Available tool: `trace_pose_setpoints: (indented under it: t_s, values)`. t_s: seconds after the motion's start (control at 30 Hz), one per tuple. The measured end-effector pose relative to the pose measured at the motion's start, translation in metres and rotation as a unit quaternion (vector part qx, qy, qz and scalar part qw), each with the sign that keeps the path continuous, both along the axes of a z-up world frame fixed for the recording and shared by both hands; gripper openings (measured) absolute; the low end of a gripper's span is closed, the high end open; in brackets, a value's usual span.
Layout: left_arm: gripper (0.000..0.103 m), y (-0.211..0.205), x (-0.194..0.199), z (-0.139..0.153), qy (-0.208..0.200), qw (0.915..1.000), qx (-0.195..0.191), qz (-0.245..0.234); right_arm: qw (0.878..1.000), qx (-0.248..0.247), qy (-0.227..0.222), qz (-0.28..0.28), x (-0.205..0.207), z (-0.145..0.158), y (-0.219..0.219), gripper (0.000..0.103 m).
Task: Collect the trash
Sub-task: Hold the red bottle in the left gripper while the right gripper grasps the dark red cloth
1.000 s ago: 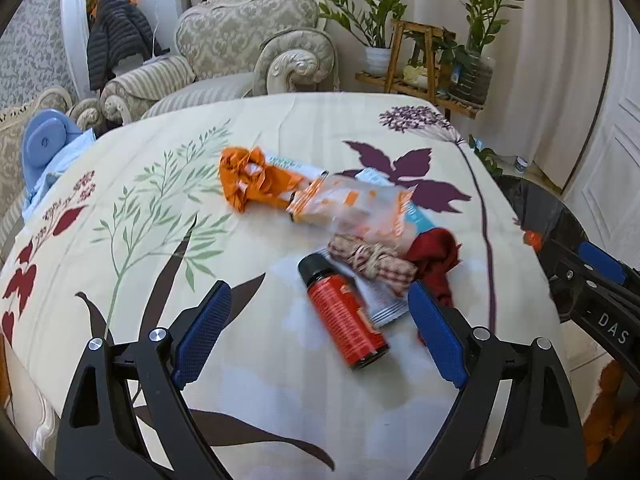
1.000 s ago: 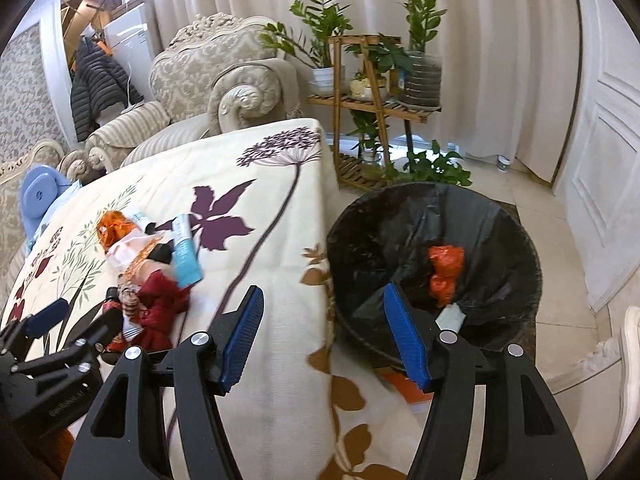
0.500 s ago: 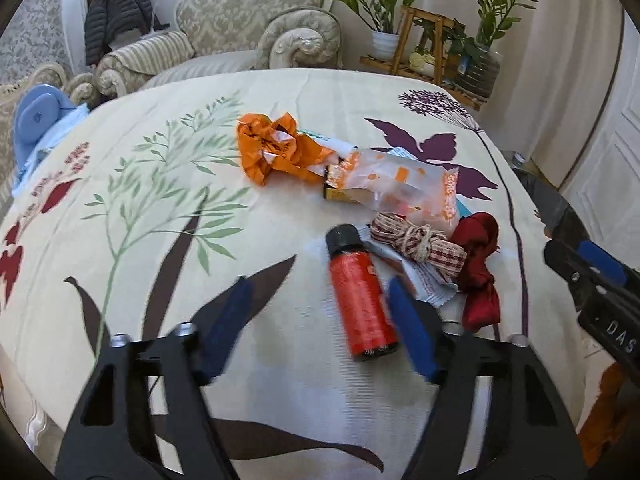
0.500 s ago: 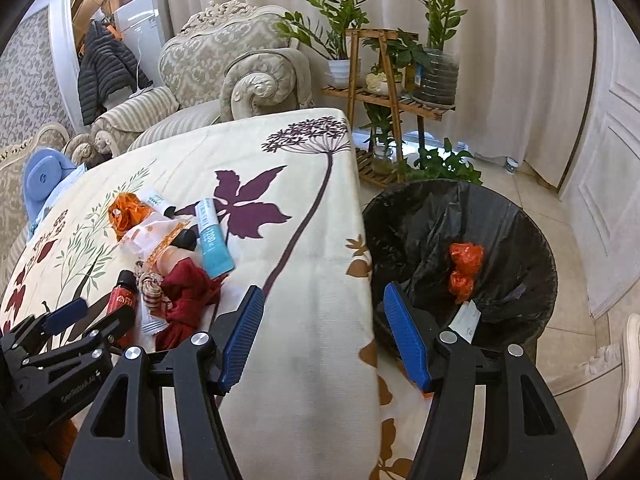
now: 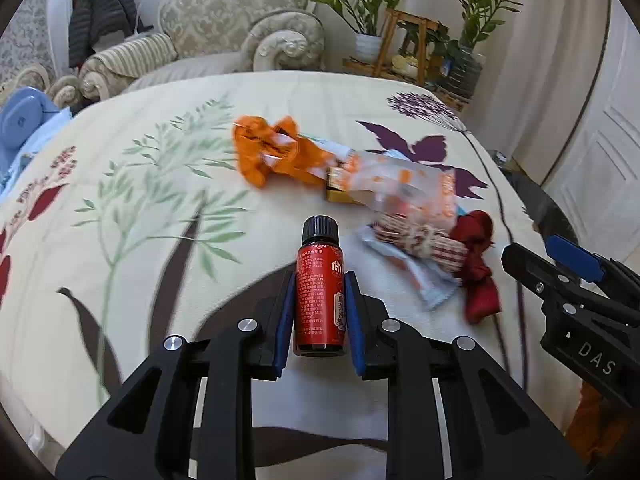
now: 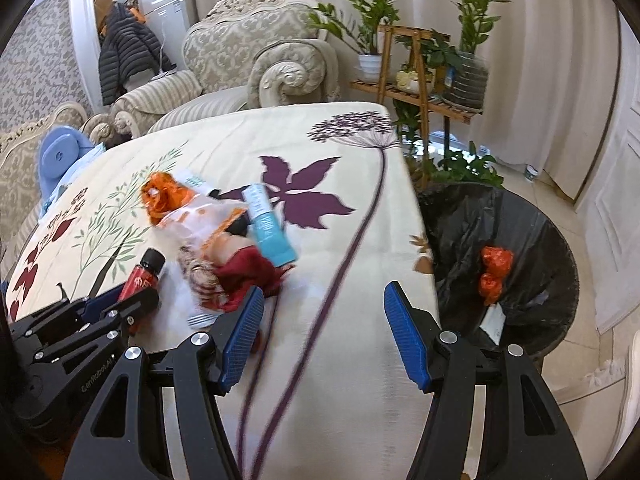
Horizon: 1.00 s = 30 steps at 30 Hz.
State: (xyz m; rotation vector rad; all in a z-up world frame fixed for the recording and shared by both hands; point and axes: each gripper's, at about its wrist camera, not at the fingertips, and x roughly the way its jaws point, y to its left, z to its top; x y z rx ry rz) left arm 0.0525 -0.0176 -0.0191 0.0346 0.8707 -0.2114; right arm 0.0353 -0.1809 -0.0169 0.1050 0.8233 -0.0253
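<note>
Seen from the left wrist view, the left claw (image 5: 320, 312) is clamped on a small red bottle (image 5: 320, 300) with a black cap, its two blue pads pressing the bottle's sides while the bottle lies on the floral cloth of the bench (image 5: 168, 240). Beyond the bottle lies a loose pile of trash: an orange wrapper (image 5: 276, 152), a clear packet with orange print (image 5: 400, 188), a checked bundle tied with string (image 5: 424, 240), a pale flat sachet (image 5: 416, 276) under it, and a dark red cloth piece (image 5: 478, 268) to the right. The right claw (image 5: 576, 280) enters at the right edge of this view, near the red cloth.

Next, from the right wrist view, the right claw (image 6: 324, 336) stands wide with nothing between its blue pads, held over the bench's cloth (image 6: 360, 240) close to its right edge. The same pile sits to its left, with a light blue tube (image 6: 268, 224) lying at the pile's far side and the dark red cloth (image 6: 252, 276) just beside the claw's left pad. The left claw (image 6: 120, 304) shows at lower left, closed on the red bottle (image 6: 144, 276). Beside the bench on the floor stands a bin with a black liner (image 6: 532, 240), holding an orange wrapper (image 6: 494, 272) and a white scrap (image 6: 492, 318).
</note>
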Motion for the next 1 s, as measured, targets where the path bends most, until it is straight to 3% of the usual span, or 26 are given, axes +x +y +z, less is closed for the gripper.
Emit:
trace_pose_setpoints:
  t_s: [0.17, 0.4, 0.83, 1.0]
  values:
    - [0.023, 0.021, 0.002, 0.000, 0.001, 0.9997, 0.007, 0.023, 1.000, -0.008, 0.004, 0.016, 0.004, -0.002, 0.015, 0.061]
    - [0.023, 0.046, 0.002, -0.001, 0.002, 0.9987, 0.007, 0.050, 1.000, -0.011, 0.008, 0.025, 0.008, -0.001, 0.027, 0.051]
    - [0.023, 0.057, 0.003, -0.001, -0.004, 0.9981, 0.007, 0.061, 0.999, -0.018, 0.028, 0.024, 0.014, -0.009, 0.034, 0.050]
    - [0.023, 0.057, 0.003, -0.001, -0.003, 0.9981, 0.007, 0.061, 0.999, -0.005, 0.035, 0.026, 0.015, -0.013, 0.030, 0.034]
